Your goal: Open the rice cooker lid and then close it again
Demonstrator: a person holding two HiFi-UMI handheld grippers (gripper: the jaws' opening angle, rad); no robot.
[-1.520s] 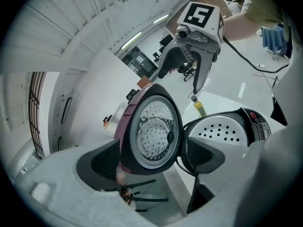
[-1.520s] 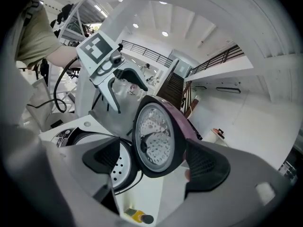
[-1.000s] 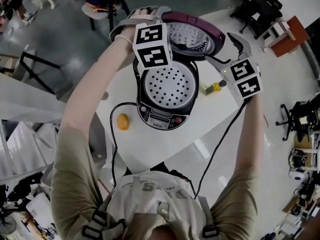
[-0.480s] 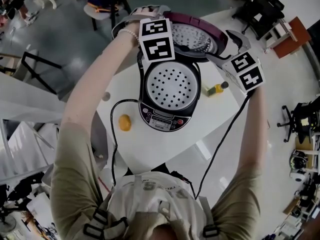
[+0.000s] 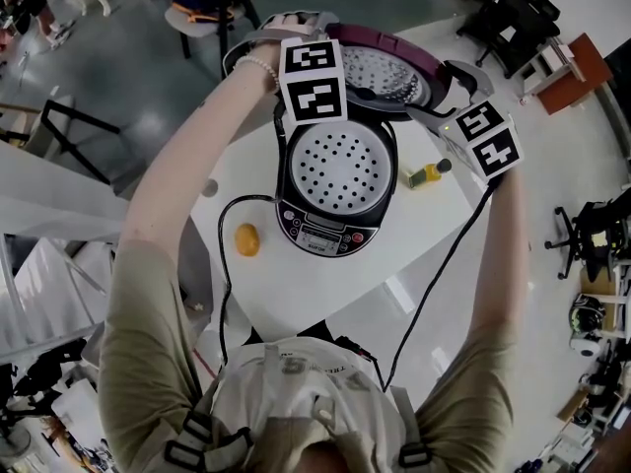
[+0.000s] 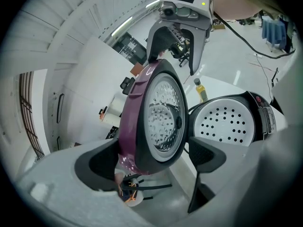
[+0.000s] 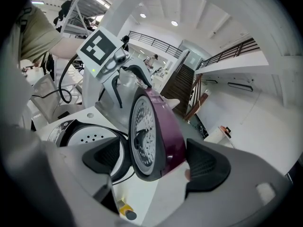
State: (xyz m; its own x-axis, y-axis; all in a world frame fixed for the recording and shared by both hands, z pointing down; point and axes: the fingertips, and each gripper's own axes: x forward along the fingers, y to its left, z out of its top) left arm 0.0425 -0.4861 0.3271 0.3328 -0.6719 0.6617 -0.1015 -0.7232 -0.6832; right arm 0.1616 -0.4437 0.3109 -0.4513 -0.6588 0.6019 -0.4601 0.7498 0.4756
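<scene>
Table [image 5: 296, 299] first: one white top, and on it one rice cooker [image 5: 325, 233], control panel toward the person. Its one purple lid [image 5: 389, 62] is swung up on the far hinge and stands about upright, so the perforated tray [image 5: 338, 170] in the pot is bare to view. Two grippers meet the lid from either side. The left gripper [image 6: 151, 150] and the right gripper [image 7: 156, 162] each have their jaws spread wide, with the lid's edge standing between them, straddled rather than clamped. To my eye the opening half is done and the closing is about to start. That calls for pressing on the purple back and bringing the lid forward and down over the pot until it latches. Smaller things, one apiece: a black cord [image 5: 223, 284], a yellow fruit [image 5: 246, 239] left of the cooker, and a little bottle [image 5: 426, 173] to its right
</scene>
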